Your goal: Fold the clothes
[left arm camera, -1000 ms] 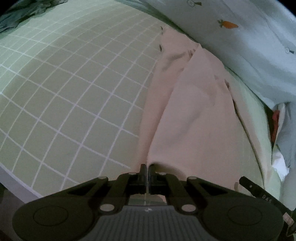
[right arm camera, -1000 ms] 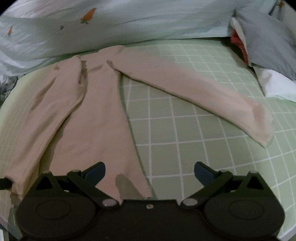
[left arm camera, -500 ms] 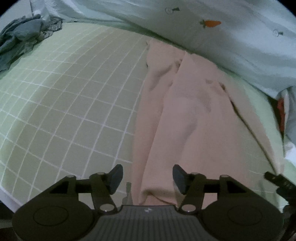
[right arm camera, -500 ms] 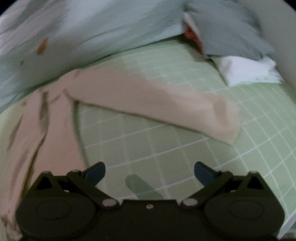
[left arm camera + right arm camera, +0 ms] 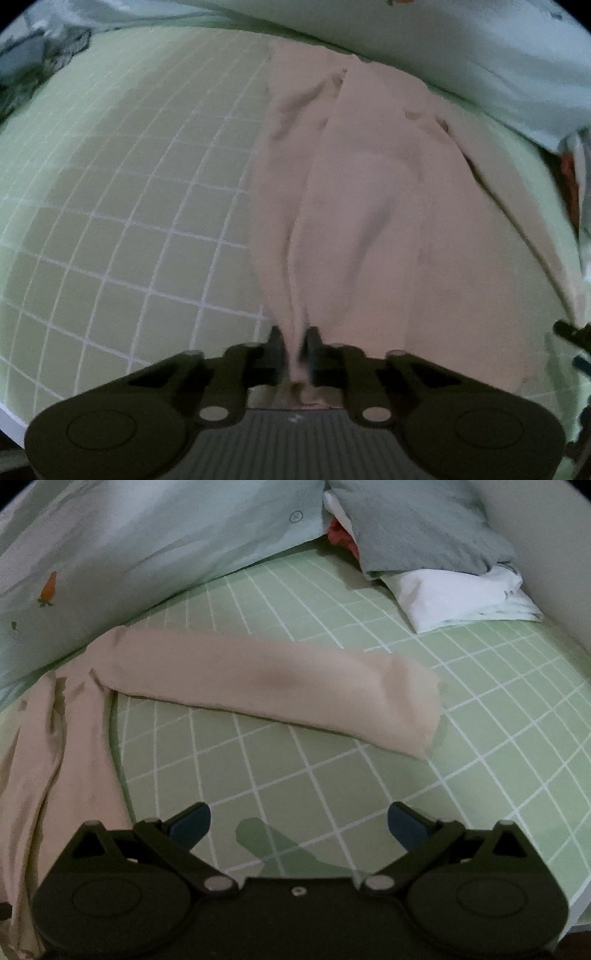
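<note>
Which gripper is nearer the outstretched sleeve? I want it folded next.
Right. The right gripper hovers open just short of the sleeve; the left gripper pinches the garment's hem.

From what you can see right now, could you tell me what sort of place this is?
Most likely a bedroom: a bed with a green grid-patterned sheet, a carrot-print duvet bunched behind, and a grey pillow.

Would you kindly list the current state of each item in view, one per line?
Left gripper: shut on the shirt's bottom edge.
Right gripper: open, holding nothing, above the sheet.
Beige shirt: lying unfolded and wrinkled on the sheet.
Shirt sleeve: stretched out sideways, flat.
Green checked sheet: spread out.
White cloth: bunched under a grey pillow.
</note>
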The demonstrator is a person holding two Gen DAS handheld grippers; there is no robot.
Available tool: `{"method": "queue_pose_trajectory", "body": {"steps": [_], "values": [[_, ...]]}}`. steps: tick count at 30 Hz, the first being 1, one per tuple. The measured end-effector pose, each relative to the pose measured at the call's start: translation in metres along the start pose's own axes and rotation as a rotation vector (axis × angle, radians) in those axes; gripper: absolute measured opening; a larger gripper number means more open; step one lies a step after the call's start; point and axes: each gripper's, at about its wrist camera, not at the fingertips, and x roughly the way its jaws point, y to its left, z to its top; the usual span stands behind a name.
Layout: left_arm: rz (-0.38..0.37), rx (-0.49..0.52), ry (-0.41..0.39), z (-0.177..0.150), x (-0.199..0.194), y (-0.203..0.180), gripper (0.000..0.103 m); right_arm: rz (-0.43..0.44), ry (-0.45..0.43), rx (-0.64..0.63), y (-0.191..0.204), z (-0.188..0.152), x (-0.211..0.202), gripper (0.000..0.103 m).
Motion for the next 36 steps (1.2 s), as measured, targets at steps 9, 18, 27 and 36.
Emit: {"method": "queue_pose_trajectory", "body": {"steps": [9, 18, 27, 36], "values": [[0.055, -0.028, 0.057, -0.017, -0.013, 0.026, 0.014, 0.022, 0.010, 0.028, 0.006, -0.006, -0.002, 0.103], [0.049, -0.060, -0.045, -0.013, -0.030, 0.025, 0.064, -0.042, -0.035, 0.090, -0.006, 0.012, 0.007, 0.103], [0.076, -0.082, -0.125, 0.004, -0.041, 0.021, 0.070, -0.158, -0.082, 0.181, -0.047, 0.044, 0.031, 0.103], [0.134, -0.082, -0.117, 0.018, -0.041, 0.024, 0.082, -0.243, -0.075, 0.118, -0.051, 0.059, 0.050, 0.103]]}}
